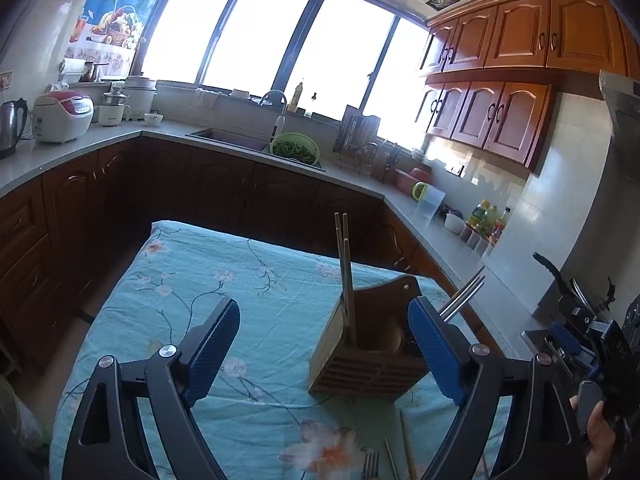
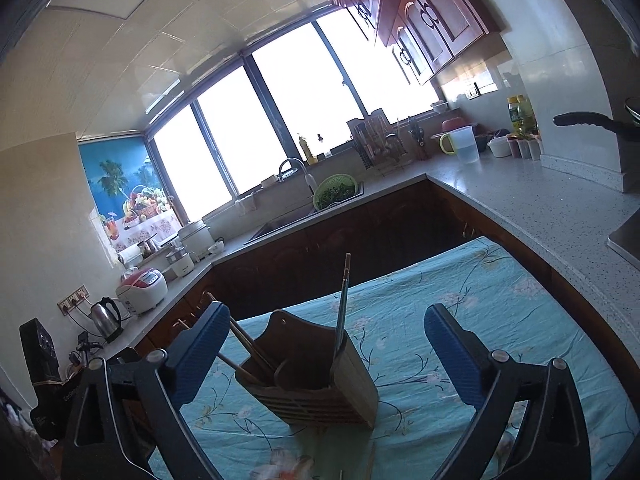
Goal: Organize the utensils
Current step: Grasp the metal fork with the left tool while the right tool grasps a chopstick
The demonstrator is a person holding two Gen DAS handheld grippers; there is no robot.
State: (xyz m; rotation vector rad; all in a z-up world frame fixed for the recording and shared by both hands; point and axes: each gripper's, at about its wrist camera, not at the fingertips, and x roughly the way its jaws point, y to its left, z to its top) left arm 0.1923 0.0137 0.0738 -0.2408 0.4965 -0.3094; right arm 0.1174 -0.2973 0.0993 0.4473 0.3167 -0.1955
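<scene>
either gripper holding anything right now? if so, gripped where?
Nothing held. Left gripper and right gripper both stand open with empty jaws; the wooden utensil holder sits on the tablecloth, untouched.

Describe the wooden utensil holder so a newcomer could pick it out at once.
Start at the table under the blue floral cloth in the middle of the kitchen. Near its far right side stands the wooden utensil holder, a brown box with a slatted front and a taller arched back. It is the only upright container on the cloth, with wooden chopsticks sticking up from it.
</scene>
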